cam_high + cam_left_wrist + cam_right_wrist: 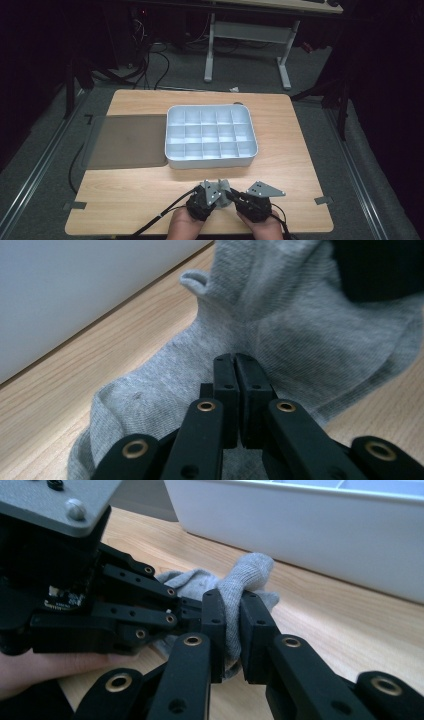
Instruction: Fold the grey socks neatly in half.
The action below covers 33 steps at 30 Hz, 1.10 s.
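Grey sock [235,587] — a small knitted one — lies bunched at the near edge of the table [295,150], between the two grippers and just in front of the white compartment tray [250,152].

In the right gripper view, the right gripper [231,632] has its fingers [214,625] pinching a raised fold of the sock; the cloth stands up between the pads and bulges over their tips, with the rest trailing down to the wood.

In the left gripper view, the left gripper [235,390] has its fingers [225,380] pressed together, with hardly a slit between the pads. They lie over the sock, which spreads flat and wrinkled beneath and beyond them, but whether any cloth is caught between them I cannot tell.

From the high view the left gripper [207,197] and right gripper [250,200] sit close side by side, tips angled toward each other, each held in a hand [182,225] that comes in from the bottom edge. A scrap of grey shows between them.

The tray stands in the middle of the table — its side wall runs near the sock in both gripper views. A dark flat mat [127,142] lies touching the tray's left side.
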Motion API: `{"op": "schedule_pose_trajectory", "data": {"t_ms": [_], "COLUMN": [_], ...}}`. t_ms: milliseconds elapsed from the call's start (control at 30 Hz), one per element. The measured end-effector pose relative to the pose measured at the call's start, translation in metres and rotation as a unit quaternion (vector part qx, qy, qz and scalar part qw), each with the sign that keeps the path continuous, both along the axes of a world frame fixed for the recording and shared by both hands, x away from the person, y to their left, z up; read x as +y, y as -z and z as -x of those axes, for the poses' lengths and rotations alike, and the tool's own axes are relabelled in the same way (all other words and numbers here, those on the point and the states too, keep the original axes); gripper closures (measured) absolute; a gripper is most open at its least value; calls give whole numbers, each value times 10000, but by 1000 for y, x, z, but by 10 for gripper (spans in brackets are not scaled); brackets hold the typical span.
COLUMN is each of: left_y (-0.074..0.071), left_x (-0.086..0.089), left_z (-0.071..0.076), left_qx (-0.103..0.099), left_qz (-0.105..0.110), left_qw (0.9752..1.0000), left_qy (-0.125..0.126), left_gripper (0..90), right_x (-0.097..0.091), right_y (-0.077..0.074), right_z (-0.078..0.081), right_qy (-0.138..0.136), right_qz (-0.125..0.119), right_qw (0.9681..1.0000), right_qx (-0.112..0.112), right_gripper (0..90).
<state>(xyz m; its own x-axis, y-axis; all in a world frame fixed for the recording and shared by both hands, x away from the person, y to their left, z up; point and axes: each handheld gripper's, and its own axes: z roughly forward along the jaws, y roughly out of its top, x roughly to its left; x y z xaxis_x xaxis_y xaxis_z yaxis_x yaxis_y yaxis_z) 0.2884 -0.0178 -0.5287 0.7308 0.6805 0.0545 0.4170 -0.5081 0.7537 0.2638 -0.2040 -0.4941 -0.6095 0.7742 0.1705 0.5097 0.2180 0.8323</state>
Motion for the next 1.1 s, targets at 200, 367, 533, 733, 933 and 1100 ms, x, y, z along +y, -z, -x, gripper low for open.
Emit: {"op": "schedule_pose_trajectory", "data": {"t_ms": [200,367,533,733,933,1100], "left_y": [-11,-17,-6,5,5,5], "left_x": [28,73,84,87,87,89], "left_z": [-4,-5,-8,-16,-15,-16], "left_qx": [204,411,730,1202,1189,1262], "left_qz": [666,1154,1285,1556,1621,1738], "left_qw": [9975,9912,9871,9784,9778,9753], "left_qy": [-146,-501,-611,-640,-593,-513], "left_gripper": [783,641,581,702,811,805], "right_x": [-1,-2,5,21,37,56], "right_y": [-1,-2,-3,-7,-8,-4], "right_z": [-6,-7,-9,-10,-14,-20], "right_qy": [56,91,58,-32,-97,-209], "right_qz": [178,399,573,958,1251,1438], "right_qw": [9998,9992,9983,9954,9921,9894], "right_qx": [-44,-31,-45,-40,-43,47], "right_gripper": [835,833,831,826,821,808]}}
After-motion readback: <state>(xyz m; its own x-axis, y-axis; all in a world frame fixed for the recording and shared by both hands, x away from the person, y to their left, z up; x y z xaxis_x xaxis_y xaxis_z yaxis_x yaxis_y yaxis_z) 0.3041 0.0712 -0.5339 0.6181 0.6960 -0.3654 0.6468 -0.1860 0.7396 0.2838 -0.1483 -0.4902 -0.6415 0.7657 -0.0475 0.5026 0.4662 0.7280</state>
